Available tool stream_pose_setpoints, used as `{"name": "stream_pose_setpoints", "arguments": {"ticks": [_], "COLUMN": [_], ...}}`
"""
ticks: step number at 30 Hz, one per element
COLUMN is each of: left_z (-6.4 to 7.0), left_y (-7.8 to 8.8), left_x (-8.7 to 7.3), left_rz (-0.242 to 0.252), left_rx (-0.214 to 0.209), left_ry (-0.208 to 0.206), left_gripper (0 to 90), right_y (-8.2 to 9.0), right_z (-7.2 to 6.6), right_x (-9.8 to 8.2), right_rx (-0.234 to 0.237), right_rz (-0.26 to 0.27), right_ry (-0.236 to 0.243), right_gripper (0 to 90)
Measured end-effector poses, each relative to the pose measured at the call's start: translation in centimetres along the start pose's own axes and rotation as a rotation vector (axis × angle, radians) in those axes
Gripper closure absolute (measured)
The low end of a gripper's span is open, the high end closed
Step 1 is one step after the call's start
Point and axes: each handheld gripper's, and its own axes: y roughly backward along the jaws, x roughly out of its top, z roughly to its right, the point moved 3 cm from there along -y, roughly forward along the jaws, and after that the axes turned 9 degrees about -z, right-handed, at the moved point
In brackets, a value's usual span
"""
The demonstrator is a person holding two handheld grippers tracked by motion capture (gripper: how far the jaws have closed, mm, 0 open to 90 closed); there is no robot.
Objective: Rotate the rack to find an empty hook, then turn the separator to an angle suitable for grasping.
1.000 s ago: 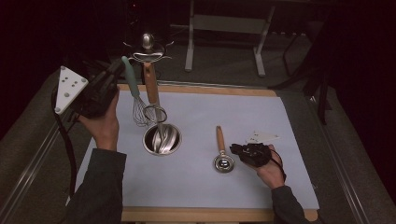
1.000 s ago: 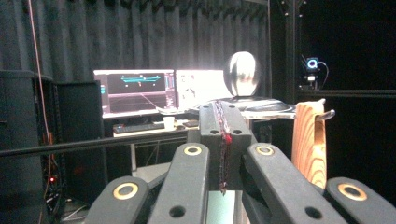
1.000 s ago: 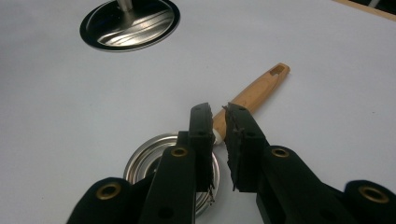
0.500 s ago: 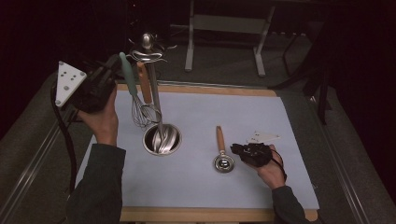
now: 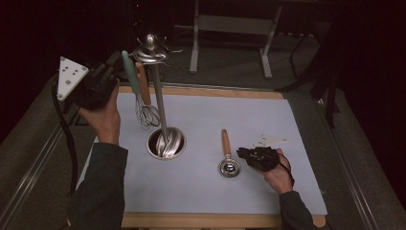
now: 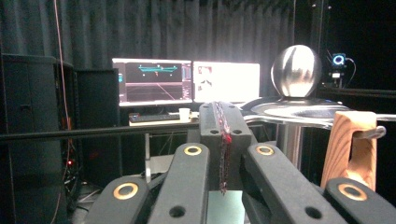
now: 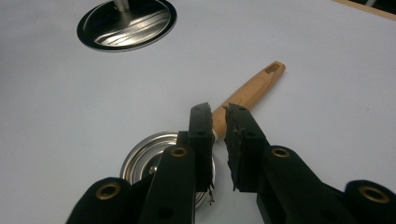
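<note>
Teal-handled whisk point(image 5: 140, 96) clamped in shut left tool point(image 5: 118, 64); lifted slightly nearer stand point(image 5: 160, 110) hooks, so hanging looks close. Right tool point(image 5: 241, 153) near-closed, empty, unmoved beside scoop point(image 5: 227, 160).

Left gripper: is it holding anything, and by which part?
The left gripper seems to hold the whisk by the top of its teal handle.

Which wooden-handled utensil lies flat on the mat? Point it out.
The steel-bowled scoop beside the right gripper; the other wooden-handled utensil is upright at the stand, next to the whisk.
</note>
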Motion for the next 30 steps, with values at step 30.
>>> {"name": "stream_pose_setpoints", "arguments": {"ticks": [30], "left_z": [-2.4], "left_y": [1.1], "left_x": [-1.3], "left_rz": [-0.056], "left_rx": [0.051], "left_ry": [0.000], "left_gripper": [88.8], "right_y": [0.2], "right_z": [0.3], "right_x": [-0.1], "right_rx": [-0.002], "right_rz": [0.002], "right_ry": [-0.011], "right_gripper": [79.6]}}
